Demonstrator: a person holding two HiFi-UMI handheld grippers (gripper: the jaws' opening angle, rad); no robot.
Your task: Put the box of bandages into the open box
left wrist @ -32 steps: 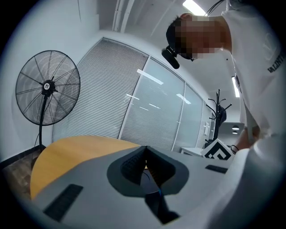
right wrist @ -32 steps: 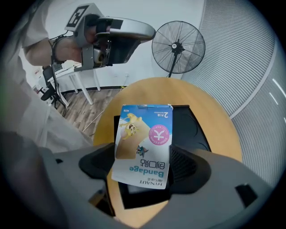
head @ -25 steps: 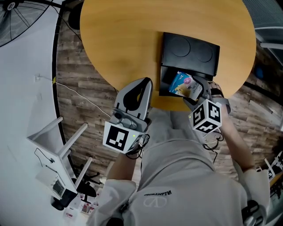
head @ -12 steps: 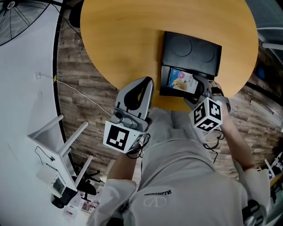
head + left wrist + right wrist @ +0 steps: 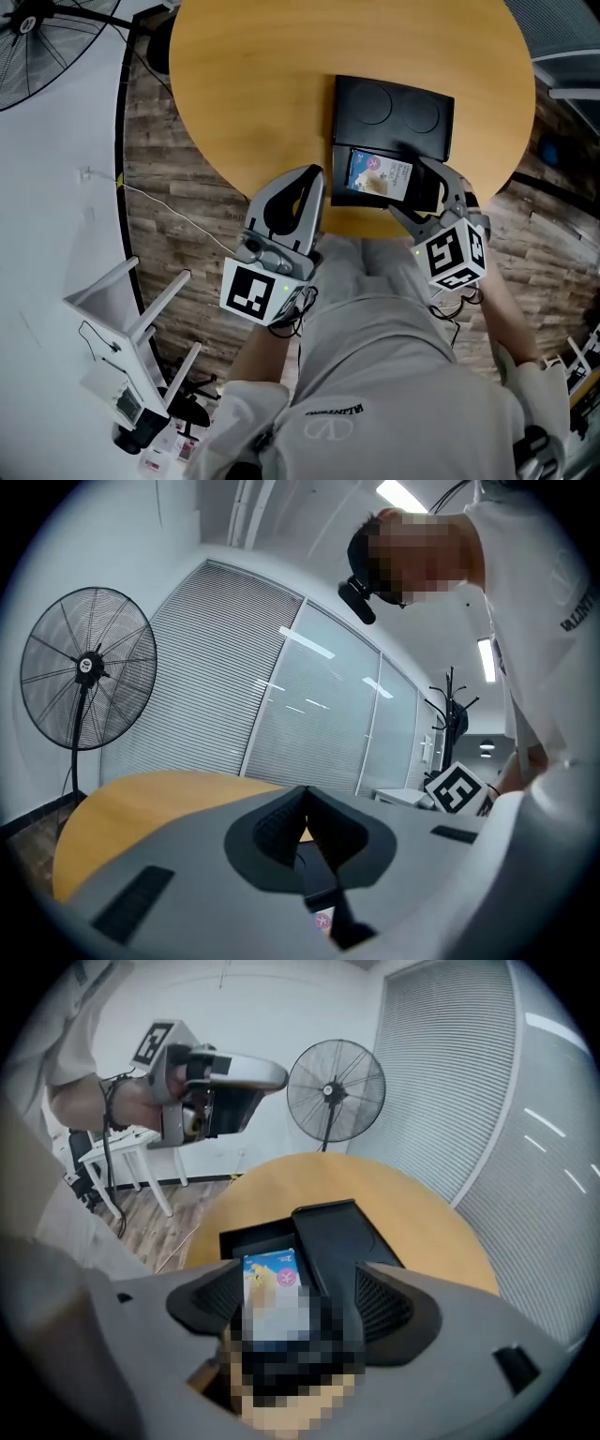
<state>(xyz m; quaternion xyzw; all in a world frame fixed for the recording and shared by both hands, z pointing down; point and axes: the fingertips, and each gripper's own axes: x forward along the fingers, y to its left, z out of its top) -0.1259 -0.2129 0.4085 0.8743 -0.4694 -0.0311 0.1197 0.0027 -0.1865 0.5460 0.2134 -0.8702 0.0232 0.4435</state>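
Light-blue cardboard box of bandages (image 5: 378,175) looks to lie flat in the tray half of the open black plastic box (image 5: 394,111), upper right of centre in head view, at the near edge of the round wooden table (image 5: 253,84). Right tongs (image 5: 411,190) apart, loosely straddling it; one pad maybe touching. Left tongs (image 5: 302,806) together, empty, off the table at centre left. To do well: hold tongs wide, back out toward lower right, avoid snagging a box corner or the tray wall.
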